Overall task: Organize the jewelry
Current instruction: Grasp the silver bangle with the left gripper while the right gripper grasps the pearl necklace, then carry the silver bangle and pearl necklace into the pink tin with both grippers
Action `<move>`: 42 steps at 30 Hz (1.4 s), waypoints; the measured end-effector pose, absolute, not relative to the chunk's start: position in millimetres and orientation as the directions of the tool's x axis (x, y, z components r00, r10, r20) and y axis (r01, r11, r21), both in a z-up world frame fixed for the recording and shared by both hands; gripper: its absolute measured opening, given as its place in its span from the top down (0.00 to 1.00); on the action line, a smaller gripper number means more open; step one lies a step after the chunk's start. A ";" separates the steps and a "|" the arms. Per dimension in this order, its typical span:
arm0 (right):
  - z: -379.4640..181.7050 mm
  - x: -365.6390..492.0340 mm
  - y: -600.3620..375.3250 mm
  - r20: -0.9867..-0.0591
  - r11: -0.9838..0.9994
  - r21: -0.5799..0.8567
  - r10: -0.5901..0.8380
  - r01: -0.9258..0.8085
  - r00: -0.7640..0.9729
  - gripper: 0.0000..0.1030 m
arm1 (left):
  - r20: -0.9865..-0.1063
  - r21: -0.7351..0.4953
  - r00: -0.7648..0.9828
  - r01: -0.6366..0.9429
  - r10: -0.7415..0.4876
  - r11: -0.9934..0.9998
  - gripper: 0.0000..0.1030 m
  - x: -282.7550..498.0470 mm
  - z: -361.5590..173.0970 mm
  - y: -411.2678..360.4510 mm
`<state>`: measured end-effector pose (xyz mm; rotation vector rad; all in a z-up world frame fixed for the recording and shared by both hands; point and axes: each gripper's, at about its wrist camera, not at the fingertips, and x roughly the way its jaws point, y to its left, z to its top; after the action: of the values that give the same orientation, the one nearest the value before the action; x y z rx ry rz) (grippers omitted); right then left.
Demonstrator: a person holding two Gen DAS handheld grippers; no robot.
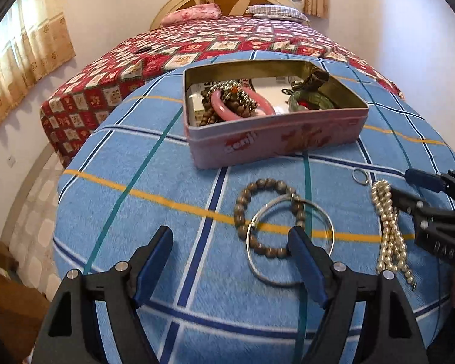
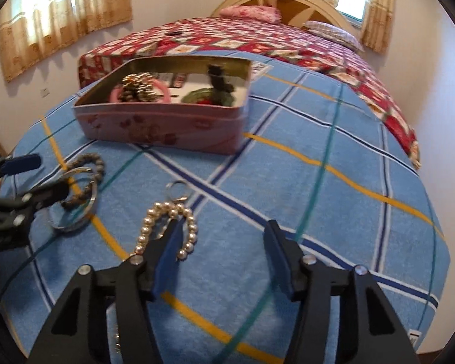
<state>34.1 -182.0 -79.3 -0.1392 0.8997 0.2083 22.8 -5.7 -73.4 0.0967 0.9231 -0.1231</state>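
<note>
A blue plaid blanket [image 1: 173, 151] overlaps a red patchwork quilt [image 1: 112, 85].

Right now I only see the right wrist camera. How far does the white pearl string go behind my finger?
Observer: The white pearl string runs well past it, ending in a small metal clasp.
Operator: What's my other gripper doing?
Observer: The left gripper is open, one blue finger over the thin silver bangle.
Operator: Is the pink ring whole?
Observer: Yes; the glossy pink bangle has its near curve, hidden from you behind the wall of the pink tin, unbroken.
</note>
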 end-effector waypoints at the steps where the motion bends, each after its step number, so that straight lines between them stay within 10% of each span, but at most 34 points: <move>1: -78.8 33.2 -184.1 -0.786 0.973 -0.040 0.111 -0.229 0.608 0.48 | -0.800 0.018 0.596 0.146 -0.073 0.989 0.24 20.7 -72.9 -4.6; 4: -75.0 28.6 -186.6 -0.777 0.974 -0.022 0.125 -0.226 0.616 0.50 | -0.795 -0.001 0.601 0.137 -0.084 0.991 0.28 14.6 -70.0 -1.3; 8: -64.1 19.8 -184.3 -0.749 0.970 0.044 0.190 -0.239 0.634 0.49 | -0.811 -0.016 0.575 0.157 -0.105 0.987 0.62 14.7 -74.3 -2.6; 12: -67.2 17.4 -168.6 -0.753 0.950 0.102 0.267 -0.295 0.601 0.48 | -0.814 -0.022 0.567 0.184 -0.124 0.983 0.69 13.4 -78.4 -8.8; 16: -76.8 20.0 -160.8 -0.783 0.945 0.081 0.257 -0.316 0.566 0.45 | -0.809 -0.039 0.568 0.205 -0.151 0.978 0.97 12.8 -76.4 -8.3; 18: -77.8 20.7 -163.4 -0.787 0.945 0.083 0.258 -0.317 0.561 0.47 | -0.801 -0.053 0.575 0.211 -0.167 0.976 0.98 11.3 -72.6 -6.7; 22: -77.2 17.8 -165.5 -0.793 0.940 0.061 0.250 -0.337 0.555 0.85 | -0.784 -0.059 0.593 0.225 -0.185 0.973 0.98 8.1 -64.1 -7.1; 42: -37.1 6.6 -171.2 -0.673 0.941 0.009 0.256 -0.339 0.693 0.87 | -0.695 -0.047 0.704 0.157 -0.145 0.986 0.98 11.9 -15.7 24.9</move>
<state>6.6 -171.2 -37.1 -0.1195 0.7329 0.3332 11.9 24.9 -15.7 0.0165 0.7712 -0.1683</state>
